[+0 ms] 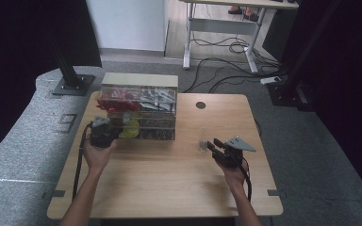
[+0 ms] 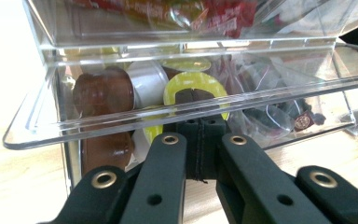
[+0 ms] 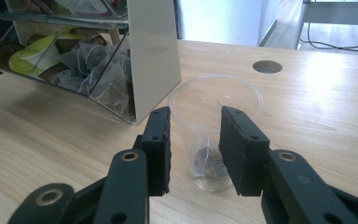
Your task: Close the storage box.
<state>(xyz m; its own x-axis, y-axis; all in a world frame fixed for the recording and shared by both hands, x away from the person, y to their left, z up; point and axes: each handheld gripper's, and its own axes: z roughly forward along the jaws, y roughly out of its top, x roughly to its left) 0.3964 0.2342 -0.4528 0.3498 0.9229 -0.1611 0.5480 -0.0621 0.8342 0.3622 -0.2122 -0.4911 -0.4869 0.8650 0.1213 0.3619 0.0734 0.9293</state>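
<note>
My left hand point(image 1: 97, 153) holds the left gripper point(image 1: 104, 131) forward at the table's left side, forearm coming up from the bottom edge; its jaws are pressed together, no gap between them. My right hand point(image 1: 234, 173) holds the right gripper point(image 1: 215, 145) angled leftward, jaws parted.

1. The table point(image 1: 169, 183) was light wood with a round cable hole point(image 1: 201, 105) near the far edge.
2. A clear acrylic drawer organizer point(image 1: 139, 113) sat on its far left part.
3. A clear plastic cup point(image 3: 214, 121) stood right of it, teabag inside.
</note>
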